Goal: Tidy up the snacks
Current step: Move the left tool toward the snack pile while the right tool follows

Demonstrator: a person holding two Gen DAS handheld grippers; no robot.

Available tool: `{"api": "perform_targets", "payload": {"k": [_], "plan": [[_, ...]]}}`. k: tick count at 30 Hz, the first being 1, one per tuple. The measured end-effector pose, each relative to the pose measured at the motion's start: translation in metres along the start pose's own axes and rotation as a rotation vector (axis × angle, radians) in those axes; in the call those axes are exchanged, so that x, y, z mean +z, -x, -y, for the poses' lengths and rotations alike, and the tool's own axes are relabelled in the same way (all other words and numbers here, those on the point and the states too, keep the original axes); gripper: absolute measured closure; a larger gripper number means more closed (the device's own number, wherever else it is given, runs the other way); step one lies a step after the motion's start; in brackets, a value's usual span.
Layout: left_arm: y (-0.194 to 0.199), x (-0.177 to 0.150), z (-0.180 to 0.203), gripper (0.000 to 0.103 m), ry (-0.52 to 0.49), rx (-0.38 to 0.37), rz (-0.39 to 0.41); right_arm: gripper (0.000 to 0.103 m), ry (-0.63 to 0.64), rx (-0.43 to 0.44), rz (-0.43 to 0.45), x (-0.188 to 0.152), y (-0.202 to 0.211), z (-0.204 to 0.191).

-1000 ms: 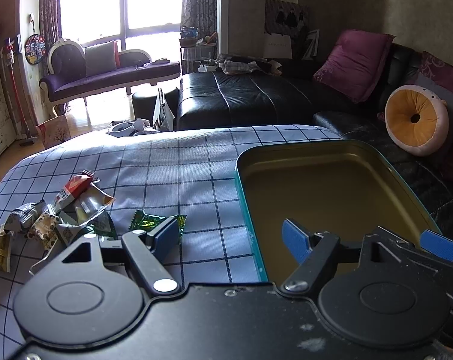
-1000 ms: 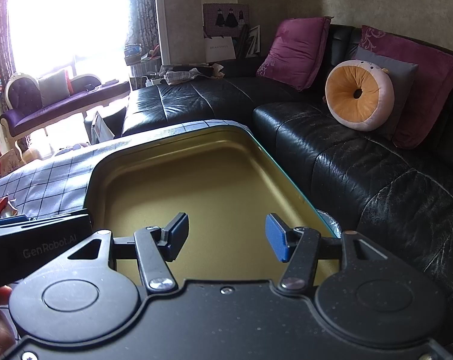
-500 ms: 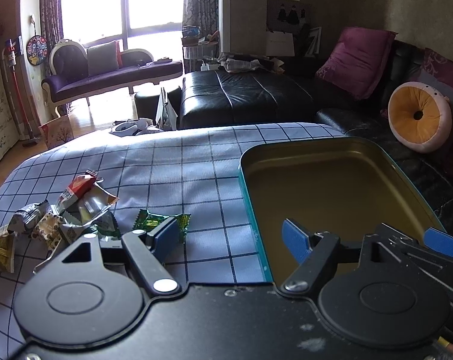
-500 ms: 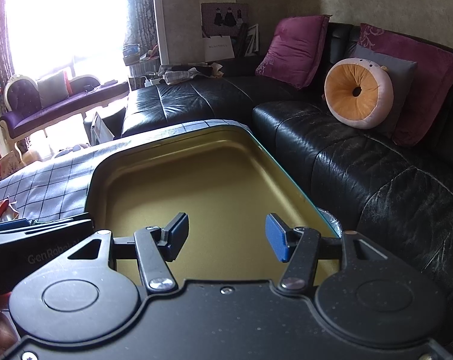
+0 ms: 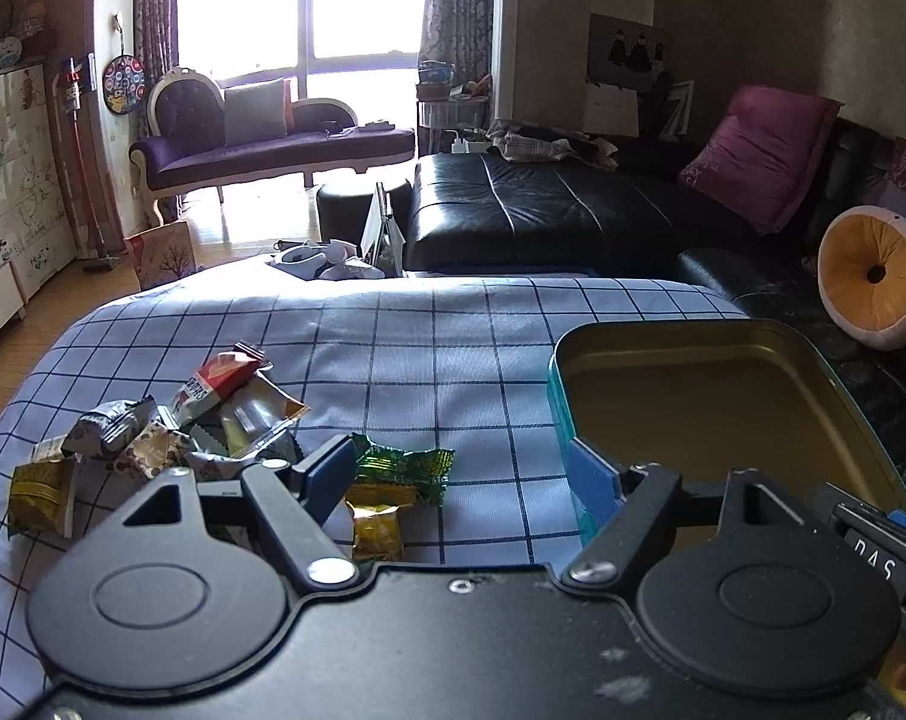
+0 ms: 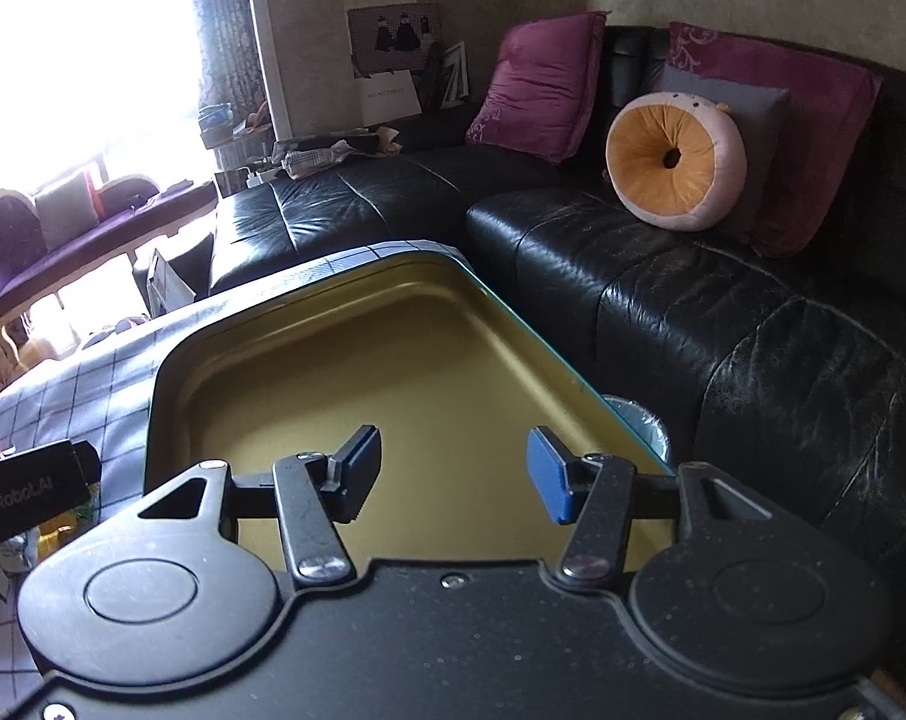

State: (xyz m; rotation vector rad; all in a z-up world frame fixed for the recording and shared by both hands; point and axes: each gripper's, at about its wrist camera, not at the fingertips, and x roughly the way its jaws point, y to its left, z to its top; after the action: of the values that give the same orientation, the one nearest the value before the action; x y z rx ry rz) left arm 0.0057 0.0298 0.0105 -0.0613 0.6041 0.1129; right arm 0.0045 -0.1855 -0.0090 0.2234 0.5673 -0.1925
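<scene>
A pile of snack packets (image 5: 171, 426) lies on the checked tablecloth at the left in the left wrist view. A green packet (image 5: 405, 468) and a small yellow packet (image 5: 378, 531) lie just ahead of my left gripper (image 5: 462, 480), which is open and empty above the cloth. A teal tin with a gold inside (image 5: 717, 396) stands to the right of them; it holds nothing. My right gripper (image 6: 453, 474) is open and empty above the tin (image 6: 357, 372).
The table's checked cloth (image 5: 405, 348) reaches to the far edge. A black leather sofa (image 6: 723, 300) with purple cushions and a round orange cushion (image 6: 675, 159) runs close behind and to the right of the table. A purple chaise (image 5: 273, 144) stands by the window.
My left gripper has moved left and a little back from the tin toward the packets; the yellow packet has come into view. My right gripper has tilted slightly over the tin.
</scene>
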Motion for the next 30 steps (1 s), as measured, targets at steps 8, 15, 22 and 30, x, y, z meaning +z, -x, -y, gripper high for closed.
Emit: {"api": "perform_targets", "payload": {"k": [8,15,22,30], "plan": [[0.008,0.002,-0.015,0.023,0.037,-0.007,0.033,0.048,-0.021,-0.006,0.029,-0.001,0.007,-0.009],[0.011,0.002,-0.027,0.024,0.021,0.013,0.035,0.048,-0.036,-0.003,0.089,0.002,0.016,-0.023],[0.011,0.002,-0.049,0.024,0.038,0.033,0.024,0.048,-0.041,0.079,0.059,0.0,0.018,-0.043],[0.011,0.004,-0.086,0.032,0.079,0.09,-0.005,0.048,0.012,0.134,0.069,-0.004,0.023,-0.073]]}}
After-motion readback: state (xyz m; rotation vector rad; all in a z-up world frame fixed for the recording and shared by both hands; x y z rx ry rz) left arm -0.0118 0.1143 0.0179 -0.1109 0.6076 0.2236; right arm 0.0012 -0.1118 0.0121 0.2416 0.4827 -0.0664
